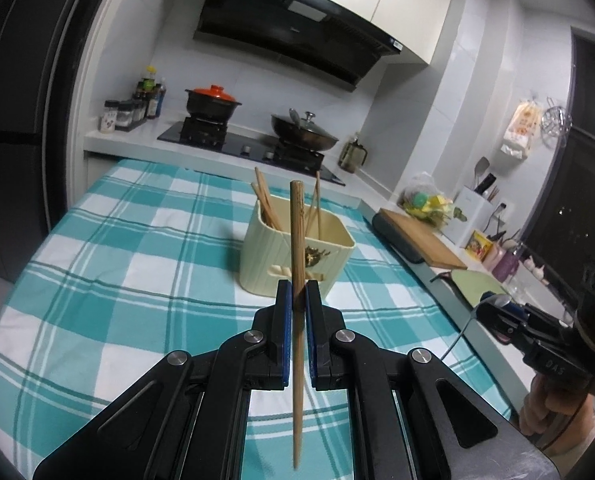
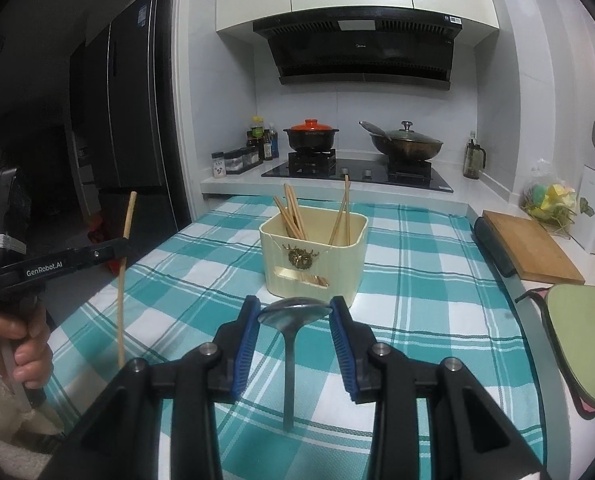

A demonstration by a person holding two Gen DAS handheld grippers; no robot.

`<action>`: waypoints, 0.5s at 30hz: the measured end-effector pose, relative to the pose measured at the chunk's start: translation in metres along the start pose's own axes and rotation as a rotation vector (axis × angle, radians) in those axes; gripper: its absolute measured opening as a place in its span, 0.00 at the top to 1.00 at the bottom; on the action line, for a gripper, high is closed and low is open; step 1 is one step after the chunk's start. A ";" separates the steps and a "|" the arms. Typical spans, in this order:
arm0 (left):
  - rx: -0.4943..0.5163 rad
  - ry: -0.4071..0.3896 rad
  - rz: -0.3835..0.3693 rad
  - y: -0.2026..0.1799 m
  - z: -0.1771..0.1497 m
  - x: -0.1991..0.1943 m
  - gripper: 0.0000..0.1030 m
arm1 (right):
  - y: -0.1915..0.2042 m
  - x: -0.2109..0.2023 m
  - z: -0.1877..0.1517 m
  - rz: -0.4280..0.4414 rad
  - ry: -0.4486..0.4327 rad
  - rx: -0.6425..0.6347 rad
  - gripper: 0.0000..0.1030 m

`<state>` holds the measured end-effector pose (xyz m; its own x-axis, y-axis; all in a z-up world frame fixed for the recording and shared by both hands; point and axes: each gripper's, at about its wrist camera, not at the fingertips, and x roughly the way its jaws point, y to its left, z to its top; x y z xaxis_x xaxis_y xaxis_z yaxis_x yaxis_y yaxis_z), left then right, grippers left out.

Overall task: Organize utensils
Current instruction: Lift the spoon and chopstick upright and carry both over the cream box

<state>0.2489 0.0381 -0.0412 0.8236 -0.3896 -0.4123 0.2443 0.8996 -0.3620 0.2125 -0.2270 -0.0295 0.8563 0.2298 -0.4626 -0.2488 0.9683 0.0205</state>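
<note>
Both grippers are up over the bench (image 2: 437,320) with its teal check cloth, each carrying one utensil, and the cream holder (image 2: 313,252) stands ahead of them near the far middle of the cloth. The left gripper (image 1: 296,300) has its fingers pressed together on a wooden chopstick (image 1: 297,264), pinching it at about mid-length so it stands near upright, thick end up and thin end hanging below; held this way it looks ready to drop end-first into the holder. The right gripper (image 2: 295,314) has its fingers part-spread and clamped across the bowl of a metal spoon (image 2: 288,344), bowl up, handle hanging straight down between the arms; the wide bowl gives the pads something to bite on. The holder seems split into compartments: a bunch of chopsticks (image 2: 293,216) leans in the left part and a pair in the right part. That suggests sorting by kind, though which slot is meant for the spoon I cannot tell. No loose utensils are visible on the cloth. Cutting board (image 2: 529,244) and stove sit beyond, not involved.
</note>
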 end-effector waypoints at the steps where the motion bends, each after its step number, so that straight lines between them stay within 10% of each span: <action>1: -0.004 -0.002 -0.002 0.000 0.000 0.000 0.95 | 0.001 -0.001 0.001 0.002 -0.001 -0.002 0.65; 15: 0.045 -0.053 -0.039 -0.023 0.047 -0.008 0.96 | -0.014 0.004 0.028 0.040 -0.002 0.027 0.65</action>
<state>0.2609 0.0297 0.0094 0.8387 -0.4147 -0.3529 0.2990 0.8923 -0.3382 0.2322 -0.2370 -0.0070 0.8467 0.2686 -0.4593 -0.2706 0.9606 0.0629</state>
